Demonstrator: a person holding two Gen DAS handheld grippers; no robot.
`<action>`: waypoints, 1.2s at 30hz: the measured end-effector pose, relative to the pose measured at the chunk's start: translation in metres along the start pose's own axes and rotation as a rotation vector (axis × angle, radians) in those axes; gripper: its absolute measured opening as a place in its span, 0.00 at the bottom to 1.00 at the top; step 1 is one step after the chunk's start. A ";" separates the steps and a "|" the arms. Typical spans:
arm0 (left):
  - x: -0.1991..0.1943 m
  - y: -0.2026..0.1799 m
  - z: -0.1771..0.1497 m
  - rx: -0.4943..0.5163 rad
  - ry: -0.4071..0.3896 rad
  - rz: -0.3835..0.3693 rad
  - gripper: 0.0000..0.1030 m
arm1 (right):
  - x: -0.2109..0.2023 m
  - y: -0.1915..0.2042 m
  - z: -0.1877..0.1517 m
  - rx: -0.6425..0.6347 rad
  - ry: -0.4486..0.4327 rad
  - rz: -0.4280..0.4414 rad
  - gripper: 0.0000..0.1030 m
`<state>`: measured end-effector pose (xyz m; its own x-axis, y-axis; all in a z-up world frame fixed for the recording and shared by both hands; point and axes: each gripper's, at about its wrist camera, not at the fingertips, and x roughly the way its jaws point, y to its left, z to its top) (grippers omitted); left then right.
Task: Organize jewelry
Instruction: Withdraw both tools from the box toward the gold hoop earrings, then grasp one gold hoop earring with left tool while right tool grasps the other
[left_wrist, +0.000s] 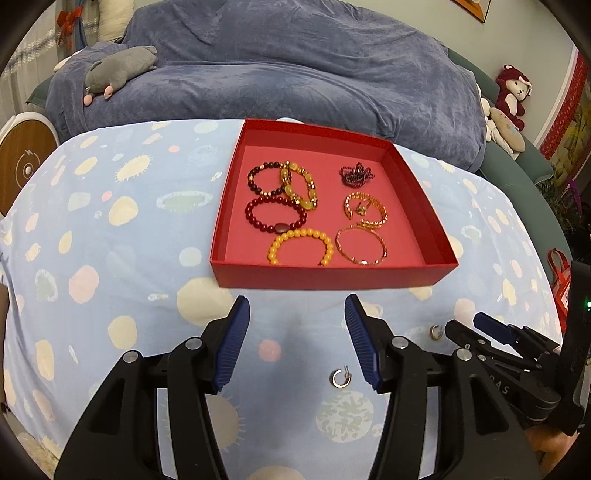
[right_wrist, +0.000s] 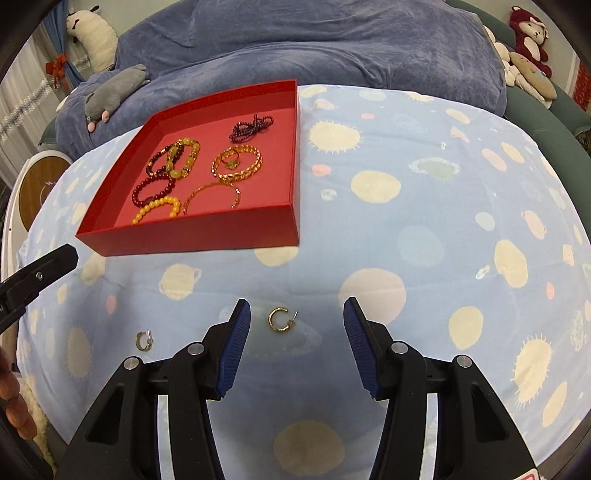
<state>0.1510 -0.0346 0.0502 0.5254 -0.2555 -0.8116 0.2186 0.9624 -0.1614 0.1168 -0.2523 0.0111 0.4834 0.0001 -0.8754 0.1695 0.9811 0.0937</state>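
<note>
Pale blue spotted cloth (right_wrist: 424, 229) over the table, blue-draped sofa (left_wrist: 295, 66) behind, left gripper (left_wrist: 295, 332) and right gripper (right_wrist: 295, 332) both spread wide — red tray (left_wrist: 332, 275) wall hiding yellow bracelet (left_wrist: 301, 245) ends

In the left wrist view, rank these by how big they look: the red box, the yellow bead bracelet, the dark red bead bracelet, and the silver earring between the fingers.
1. red box
2. dark red bead bracelet and yellow bead bracelet: too alike to rank
3. silver earring, smallest despite being nearest the camera
</note>
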 end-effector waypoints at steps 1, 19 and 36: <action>0.002 0.000 -0.005 0.002 0.010 -0.001 0.50 | 0.003 0.000 -0.003 0.003 0.005 0.002 0.50; 0.015 -0.002 -0.039 0.006 0.076 -0.001 0.50 | 0.026 0.018 -0.008 -0.065 0.007 -0.053 0.33; 0.028 -0.033 -0.058 0.089 0.103 -0.032 0.47 | 0.011 0.007 -0.026 0.006 0.020 0.000 0.17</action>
<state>0.1107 -0.0678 0.0006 0.4313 -0.2706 -0.8607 0.3080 0.9408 -0.1414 0.1013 -0.2401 -0.0097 0.4661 0.0040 -0.8847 0.1745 0.9799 0.0963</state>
